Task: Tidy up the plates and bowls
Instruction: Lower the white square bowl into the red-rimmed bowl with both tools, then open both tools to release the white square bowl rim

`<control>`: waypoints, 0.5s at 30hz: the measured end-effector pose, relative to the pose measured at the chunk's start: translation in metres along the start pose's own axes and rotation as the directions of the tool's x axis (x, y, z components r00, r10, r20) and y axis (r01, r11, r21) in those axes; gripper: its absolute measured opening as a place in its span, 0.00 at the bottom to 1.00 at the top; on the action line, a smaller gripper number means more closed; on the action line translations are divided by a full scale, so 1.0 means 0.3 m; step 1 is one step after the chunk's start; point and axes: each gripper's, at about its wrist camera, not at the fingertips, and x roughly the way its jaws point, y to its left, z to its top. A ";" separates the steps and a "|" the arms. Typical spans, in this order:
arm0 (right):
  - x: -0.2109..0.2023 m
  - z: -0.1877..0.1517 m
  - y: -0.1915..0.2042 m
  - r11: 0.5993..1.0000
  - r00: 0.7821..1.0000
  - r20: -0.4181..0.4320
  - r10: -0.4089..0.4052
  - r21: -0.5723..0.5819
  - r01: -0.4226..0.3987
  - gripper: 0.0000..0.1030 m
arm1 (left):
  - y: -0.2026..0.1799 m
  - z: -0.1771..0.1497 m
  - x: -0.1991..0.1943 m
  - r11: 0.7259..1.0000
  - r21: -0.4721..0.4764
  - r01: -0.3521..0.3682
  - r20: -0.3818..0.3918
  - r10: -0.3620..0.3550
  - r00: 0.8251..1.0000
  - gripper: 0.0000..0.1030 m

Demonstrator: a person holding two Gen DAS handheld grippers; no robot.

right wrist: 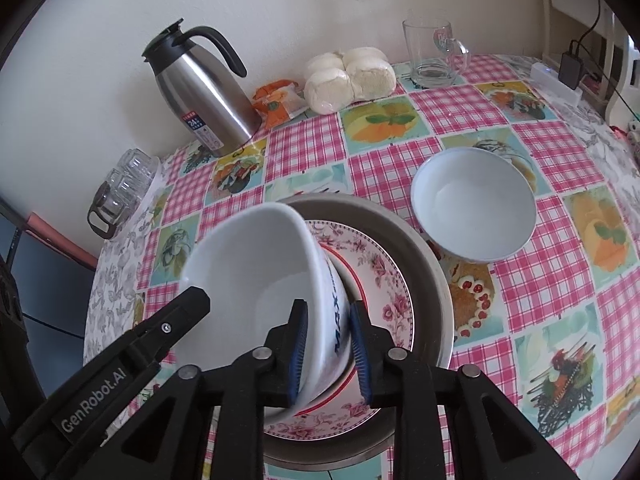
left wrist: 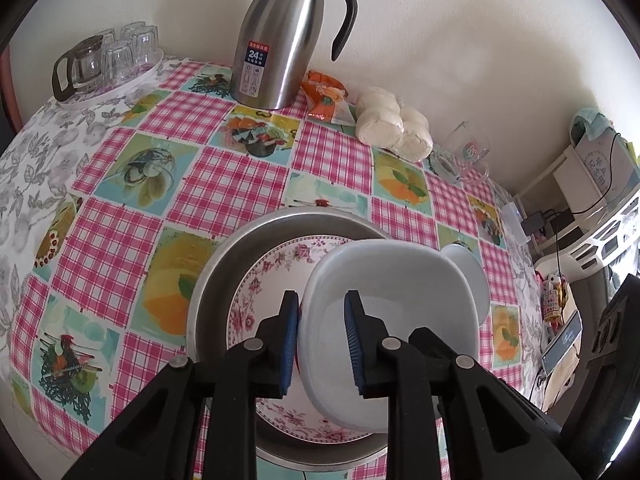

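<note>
Checked pink tablecloth (left wrist: 224, 184) with fruit panels covers the table. Steel thermos jug (left wrist: 280, 44) with black handle stands upright at the wall; just beside it an orange packet (left wrist: 324, 98), then bagged white buns (left wrist: 394, 122), then a clear glass mug (right wrist: 434, 50). Far corner: tray (left wrist: 120, 84) of upturned glasses (left wrist: 132, 50) and a small glass teapot (left wrist: 78, 66).

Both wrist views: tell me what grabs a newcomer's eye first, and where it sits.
First, the white bowl in the foreground, tilted, its wall clamped by both the left gripper and the right gripper, over a floral plate lying in a metal pan. Next, the loud pink checked tablecloth under everything. Then the steel jug at the back against the wall.
</note>
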 end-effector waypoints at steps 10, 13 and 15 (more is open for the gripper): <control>-0.051 0.014 -0.012 0.999 0.999 0.039 0.028 0.016 -0.029 0.25 | -0.014 -0.002 -0.002 1.000 0.010 0.008 0.001 -0.008 1.000 0.23; -0.070 0.021 -0.017 0.999 0.998 0.056 0.030 0.021 -0.031 0.25 | -0.013 -0.001 -0.004 1.000 0.011 0.008 0.005 -0.008 1.000 0.23; -0.073 0.023 -0.021 0.999 0.998 0.056 0.033 0.028 -0.035 0.25 | -0.012 -0.001 -0.007 1.000 0.011 0.007 0.008 -0.007 1.000 0.23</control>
